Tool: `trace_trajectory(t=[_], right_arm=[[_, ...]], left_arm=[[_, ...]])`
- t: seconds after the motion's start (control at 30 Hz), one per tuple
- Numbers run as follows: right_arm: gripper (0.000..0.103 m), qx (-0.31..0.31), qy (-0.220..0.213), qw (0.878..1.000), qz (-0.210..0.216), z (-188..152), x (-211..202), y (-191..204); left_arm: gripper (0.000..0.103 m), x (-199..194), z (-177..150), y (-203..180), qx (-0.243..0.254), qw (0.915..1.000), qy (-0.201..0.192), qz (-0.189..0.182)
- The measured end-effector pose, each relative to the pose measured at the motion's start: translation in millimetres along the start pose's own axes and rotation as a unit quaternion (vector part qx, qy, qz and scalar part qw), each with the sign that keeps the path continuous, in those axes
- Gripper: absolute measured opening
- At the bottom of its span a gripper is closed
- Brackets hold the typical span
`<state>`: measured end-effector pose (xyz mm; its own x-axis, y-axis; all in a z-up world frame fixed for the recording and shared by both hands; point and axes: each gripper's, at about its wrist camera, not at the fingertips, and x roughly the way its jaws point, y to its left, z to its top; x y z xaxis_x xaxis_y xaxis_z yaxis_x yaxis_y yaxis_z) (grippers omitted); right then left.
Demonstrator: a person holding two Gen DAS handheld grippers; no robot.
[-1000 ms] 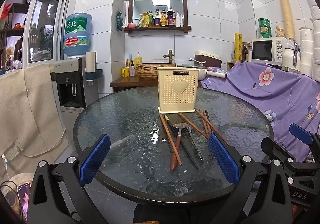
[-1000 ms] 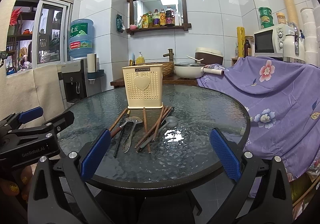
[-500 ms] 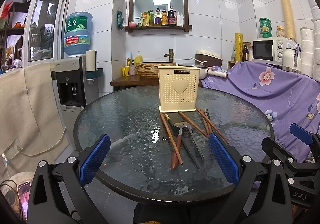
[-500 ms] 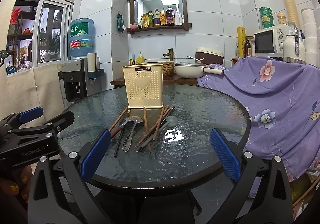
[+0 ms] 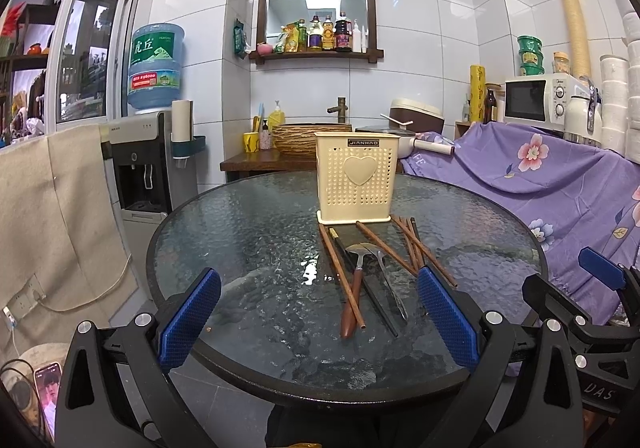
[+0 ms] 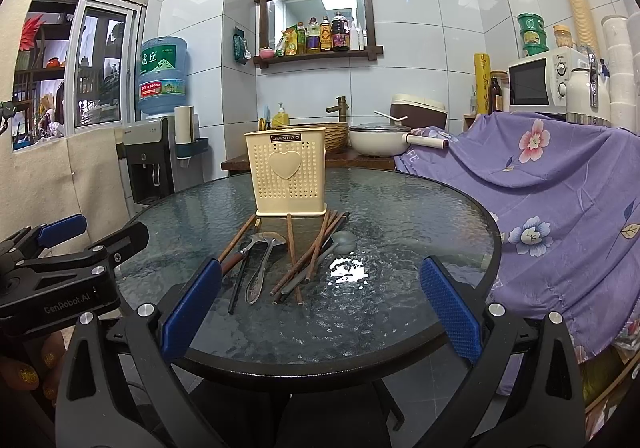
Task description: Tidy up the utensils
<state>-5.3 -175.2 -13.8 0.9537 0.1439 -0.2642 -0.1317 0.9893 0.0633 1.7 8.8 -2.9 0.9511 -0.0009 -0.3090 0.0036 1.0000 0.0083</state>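
Several chopsticks and spoons lie fanned mid-table against the cream utensil holder, ready for sorting. I hold left gripper and right gripper wide, empty, at the glass table near edge.

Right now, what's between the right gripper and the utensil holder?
In the right wrist view, the loose utensils lie between the open right gripper and the cream holder: chopsticks, spoons, a ladle, spread on the glass table. Nothing else sits there.
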Motion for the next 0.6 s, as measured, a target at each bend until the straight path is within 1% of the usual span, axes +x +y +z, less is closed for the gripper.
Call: trace_trajectory(t=[0.6], right_arm=[[0.098,0.0,0.0,1.0,0.0,-0.9,0.2,0.0]], left_arm=[[0.097,-0.6,-0.1,0.9,0.0,1.0,-0.004,-0.003]])
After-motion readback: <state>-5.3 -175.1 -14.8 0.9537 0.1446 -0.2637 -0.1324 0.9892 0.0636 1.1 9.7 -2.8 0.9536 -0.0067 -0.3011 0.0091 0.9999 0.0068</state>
